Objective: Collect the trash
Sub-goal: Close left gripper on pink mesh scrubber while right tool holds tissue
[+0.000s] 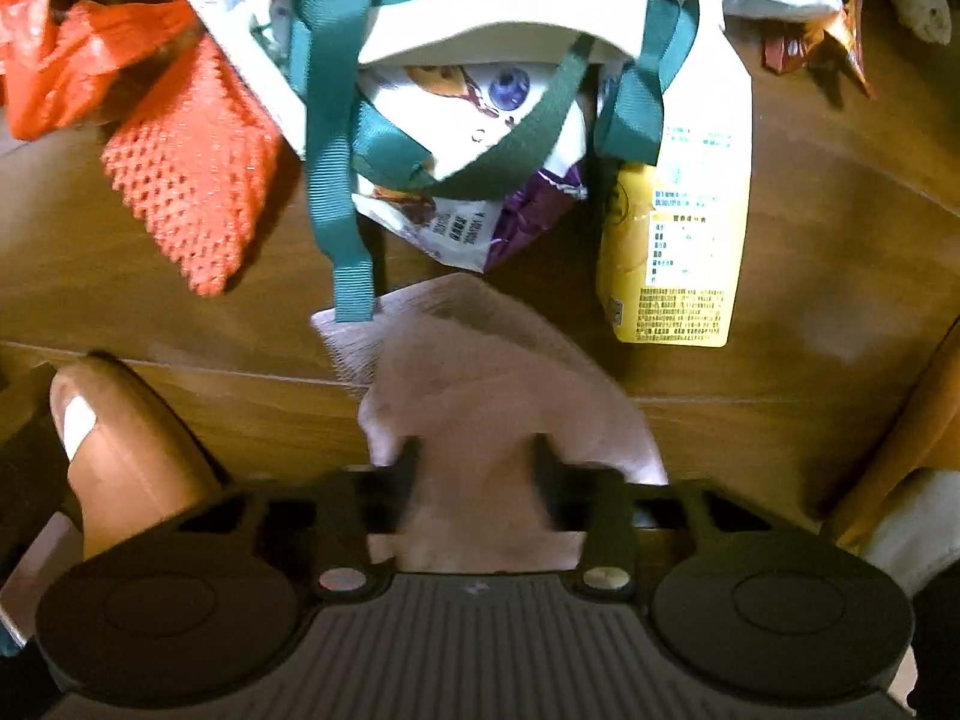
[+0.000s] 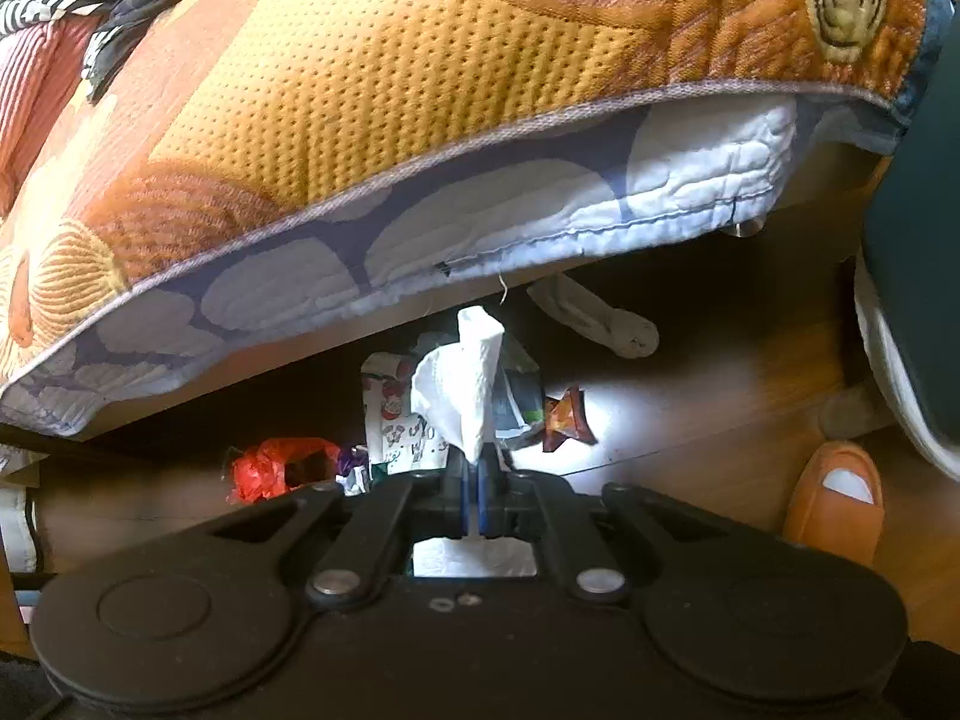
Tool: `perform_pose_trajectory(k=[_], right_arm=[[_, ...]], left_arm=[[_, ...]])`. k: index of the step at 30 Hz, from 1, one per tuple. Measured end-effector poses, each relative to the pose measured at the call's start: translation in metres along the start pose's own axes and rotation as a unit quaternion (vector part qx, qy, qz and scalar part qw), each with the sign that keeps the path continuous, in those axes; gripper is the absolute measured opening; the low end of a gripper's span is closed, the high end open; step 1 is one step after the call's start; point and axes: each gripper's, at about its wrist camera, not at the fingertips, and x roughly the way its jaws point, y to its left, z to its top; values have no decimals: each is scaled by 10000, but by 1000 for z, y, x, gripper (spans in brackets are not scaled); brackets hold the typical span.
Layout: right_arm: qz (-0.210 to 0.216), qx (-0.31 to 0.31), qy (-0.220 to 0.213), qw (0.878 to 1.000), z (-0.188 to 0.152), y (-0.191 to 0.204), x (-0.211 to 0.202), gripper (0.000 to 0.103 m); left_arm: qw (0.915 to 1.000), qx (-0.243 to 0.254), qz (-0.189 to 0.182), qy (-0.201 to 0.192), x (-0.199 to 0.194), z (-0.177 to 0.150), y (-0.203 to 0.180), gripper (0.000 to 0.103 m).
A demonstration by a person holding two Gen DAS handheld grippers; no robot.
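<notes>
In the left wrist view my left gripper [image 1: 477,456] has a crumpled pale tissue [image 1: 480,372] between its fingers, jaws fairly wide, over the wooden floor [image 1: 180,312]. Ahead lies a white tote bag with green straps [image 1: 480,12], a purple-and-white snack wrapper [image 1: 474,198] at its mouth, a yellow packet [image 1: 678,240] to the right and a small brown candy wrapper [image 1: 822,42] far right. In the right wrist view my right gripper [image 2: 474,468] is shut on a white tissue [image 2: 462,384] that sticks up between the blue pads.
An orange mesh pad [image 1: 192,174] and a red plastic bag [image 1: 66,48] lie at the left. A patterned orange quilt [image 2: 390,90] overhangs a bed edge. A red bag [image 2: 276,465], wrappers [image 2: 567,414] and a rolled white sock [image 2: 606,318] lie under it. Bare toes [image 2: 837,498] are near.
</notes>
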Motion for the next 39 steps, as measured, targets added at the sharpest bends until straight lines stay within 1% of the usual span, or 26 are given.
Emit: perform_pose_trajectory(k=[2,5,8,10,12,14,19,20,22,25,26,28,29,30,31,32,35,37,38,39], right_arm=[[-25,40,0,10000,1,0,1,3],[-27,48,-58,10000,3,0,-3,3],[-27,81,-182,9998,5,-2,-10,3],[-25,120,-264,9996,5,-4,-15,3],[-5,189,-320,9993,6,-7,-21,3],[64,216,-401,9989,5,-10,-27,3],[66,210,-667,9975,5,-11,-42,3],[94,237,-684,9973,4,-12,-44,3],[118,239,-701,9972,1,-14,-48,3],[116,191,-679,9974,-3,-14,-49,3],[117,195,-663,9975,-3,-14,-48,3],[152,241,-637,9976,-1,-12,-45,3],[160,253,-625,9976,0,-11,-43,3],[166,261,-602,9977,1,-10,-41,3],[178,266,-574,9978,2,-8,-39,3],[201,278,-533,9980,3,-8,-37,3],[269,304,-388,9984,5,-4,-30,3],[307,306,-306,9986,6,-1,-25,3],[328,314,-269,9986,7,0,-24,4],[347,330,-236,9986,8,0,-22,4]], left_arm=[[10000,-48,-13,-47,1,-1,2,14],[9998,-131,-83,-101,-8,-4,7,11],[9998,-131,-2,-156,-24,-13,12,10],[9996,-158,59,-225,-41,-16,14,10],[9993,-118,81,-340,-56,-25,16,7],[9990,-135,108,-413,-68,-33,16,7],[9966,-92,155,-805,-115,-55,15,5],[9961,-81,118,-866,-124,-59,16,5],[9963,-145,-107,-842,-131,-61,18,5],[9944,-281,-231,-990,-132,-61,21,6],[9945,-302,-283,-962,-130,-61,20,8],[9950,-435,-324,-833,-120,-57,21,15],[9954,-463,-350,-766,-117,-56,21,29],[9962,-449,-370,-654,-111,-54,20,53],[9969,-411,-348,-572,-104,-52,19,67],[9973,-363,-283,-570,-99,-52,18,80],[9985,125,148,-518,-77,-44,8,80],[9971,404,392,-512,-64,-37,1,80],[9966,487,444,-498,-56,-32,-2,80],[9969,466,415,-484,-50,-28,-4,80]])
